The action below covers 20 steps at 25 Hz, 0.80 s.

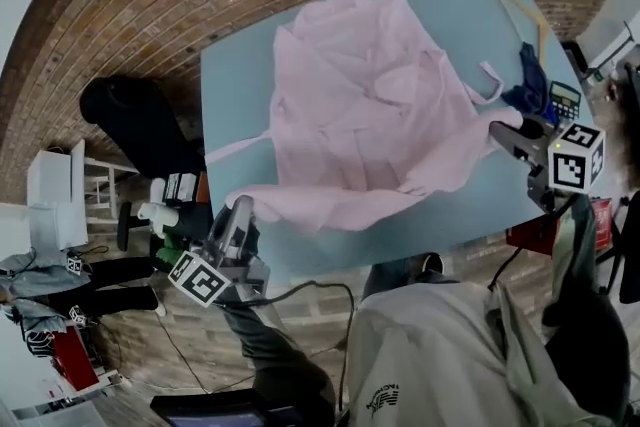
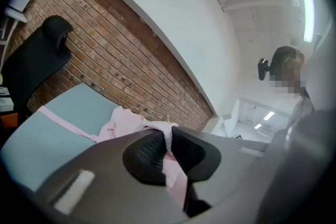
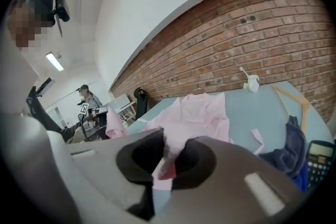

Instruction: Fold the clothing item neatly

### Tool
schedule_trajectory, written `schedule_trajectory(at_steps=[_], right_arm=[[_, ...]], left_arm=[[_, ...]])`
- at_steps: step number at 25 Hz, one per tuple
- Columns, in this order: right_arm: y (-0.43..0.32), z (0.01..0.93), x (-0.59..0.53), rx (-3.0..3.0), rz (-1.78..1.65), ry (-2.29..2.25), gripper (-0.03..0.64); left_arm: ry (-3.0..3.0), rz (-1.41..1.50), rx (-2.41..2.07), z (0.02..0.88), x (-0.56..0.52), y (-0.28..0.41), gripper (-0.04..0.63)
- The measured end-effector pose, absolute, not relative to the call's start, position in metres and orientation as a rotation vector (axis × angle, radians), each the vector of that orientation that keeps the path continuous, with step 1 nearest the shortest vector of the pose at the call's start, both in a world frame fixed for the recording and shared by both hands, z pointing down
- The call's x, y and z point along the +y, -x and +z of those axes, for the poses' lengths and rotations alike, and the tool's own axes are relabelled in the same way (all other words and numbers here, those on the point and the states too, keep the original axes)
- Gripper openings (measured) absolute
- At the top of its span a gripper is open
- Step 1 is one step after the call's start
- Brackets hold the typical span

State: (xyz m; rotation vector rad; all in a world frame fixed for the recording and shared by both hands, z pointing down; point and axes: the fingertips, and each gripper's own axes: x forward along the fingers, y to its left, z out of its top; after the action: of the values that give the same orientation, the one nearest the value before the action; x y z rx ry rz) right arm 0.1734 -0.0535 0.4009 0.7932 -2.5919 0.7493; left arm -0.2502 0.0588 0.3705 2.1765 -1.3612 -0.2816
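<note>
While the pink garment (image 1: 370, 115) lies spread across the blue table (image 1: 240, 75), its near edge is raised off the surface between both grippers. Only the gripper views show the hold: left gripper (image 1: 240, 210) and right gripper (image 1: 505, 133) each have jaws closed tight on a pinch of pink fabric. Head view alone gives the full spread. A calculator (image 1: 565, 100) and dark blue cloth (image 1: 530, 80), by the right gripper, escape the left gripper view

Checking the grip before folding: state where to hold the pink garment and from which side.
By both ends of its near edge, from the near side of the table, where the left gripper and right gripper are shut. The pink garment lies spread away from there, so that edge should lift evenly.
</note>
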Motion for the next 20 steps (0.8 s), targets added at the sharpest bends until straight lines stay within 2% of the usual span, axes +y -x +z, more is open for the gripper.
schedule_trajectory(at_steps=[8,13,14,15,16,18,19,20], right_arm=[[-0.159,0.454,-0.184,-2.588,0.906,-1.017,0.023],[-0.165,0.507,-0.222,-2.496,1.063,-1.063,0.025],[-0.166,0.519,-0.224,-2.464,1.103,-1.064,0.051],[-0.167,0.532,-0.225,-2.423,1.141,-1.046,0.126],[-0.168,0.547,-0.222,-2.368,1.16,-1.009,0.2],[-0.178,0.573,-0.208,-2.246,1.134,-0.915,0.242],[-0.187,0.58,-0.198,-2.202,1.112,-0.885,0.247],[-0.198,0.582,-0.189,-2.176,1.101,-0.88,0.245]], left_arm=[[-1.96,-0.247,-1.461,0.431,-0.075,0.316,0.02],[-1.857,-0.164,-1.43,0.489,-0.112,0.316,0.02],[-1.824,-0.098,-1.445,0.506,-0.114,0.316,0.023],[-1.79,-0.002,-1.452,0.524,-0.112,0.316,0.054],[-1.76,0.116,-1.439,0.544,-0.106,0.315,0.171],[-1.724,0.323,-1.383,0.576,-0.085,0.31,0.279],[-1.711,0.369,-1.373,0.586,-0.073,0.31,0.375],[-1.694,0.373,-1.384,0.592,-0.061,0.311,0.385]])
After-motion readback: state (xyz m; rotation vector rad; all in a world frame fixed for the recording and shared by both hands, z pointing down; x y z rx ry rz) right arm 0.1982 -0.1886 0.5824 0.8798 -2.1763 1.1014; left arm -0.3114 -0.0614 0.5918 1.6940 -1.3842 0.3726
